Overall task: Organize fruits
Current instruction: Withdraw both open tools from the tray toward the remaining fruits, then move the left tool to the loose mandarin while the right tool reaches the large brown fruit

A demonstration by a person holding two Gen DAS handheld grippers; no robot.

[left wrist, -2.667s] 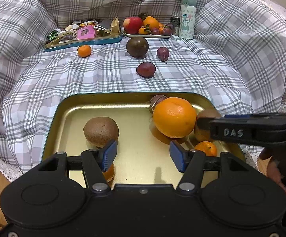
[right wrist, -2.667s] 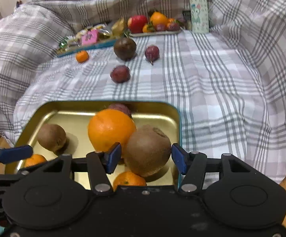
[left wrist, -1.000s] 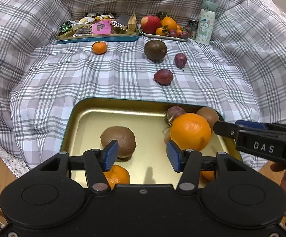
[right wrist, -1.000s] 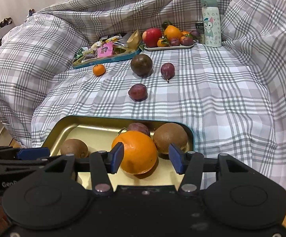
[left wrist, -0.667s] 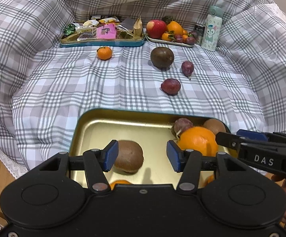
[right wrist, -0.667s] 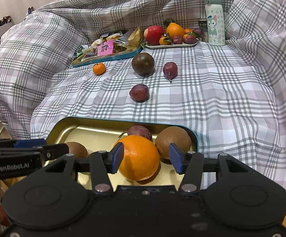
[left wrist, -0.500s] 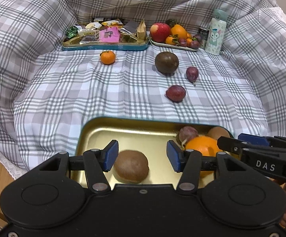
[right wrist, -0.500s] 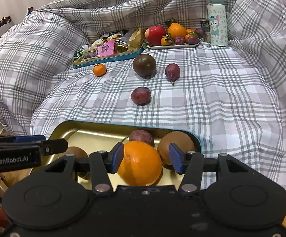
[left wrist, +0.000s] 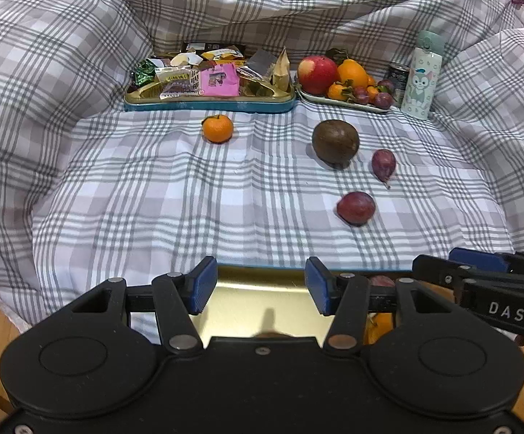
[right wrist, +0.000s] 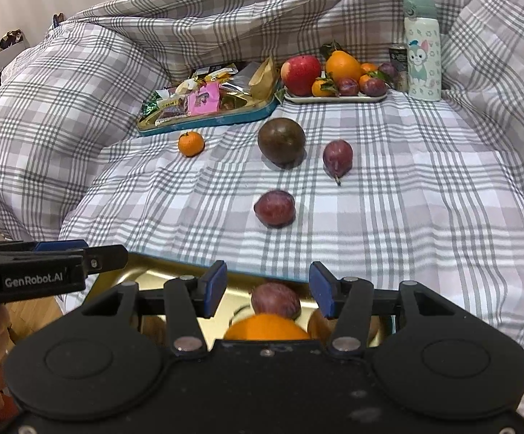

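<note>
Right wrist: glossy gold tray [right wrist: 175, 269], round plum [right wrist: 274, 208].

Ahead of the fingers [left wrist: 202, 285], bare checked cloth [left wrist: 153, 199] lies open on the left; on the right a plum [left wrist: 355, 207], then a round dark fruit [left wrist: 335, 141], block the way.

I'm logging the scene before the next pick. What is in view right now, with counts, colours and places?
Loose fruit on the cloth: four; small orange mandarin, large brown round fruit, two purple plums.
Gold tray: one, nearest; holds a plum and a large orange; the rest is hidden.
Snack tray: one, teal-rimmed, far left, full of wrappers.
Fruit plate: one, pale, far right; red apple, oranges, plums.
Bottle: one, white and mint, beside the plate.
Can: one, dark, beside the bottle.
Checked cloth: grey-white, underneath.
Left gripper: open, empty.
Right gripper: open, empty.
</note>
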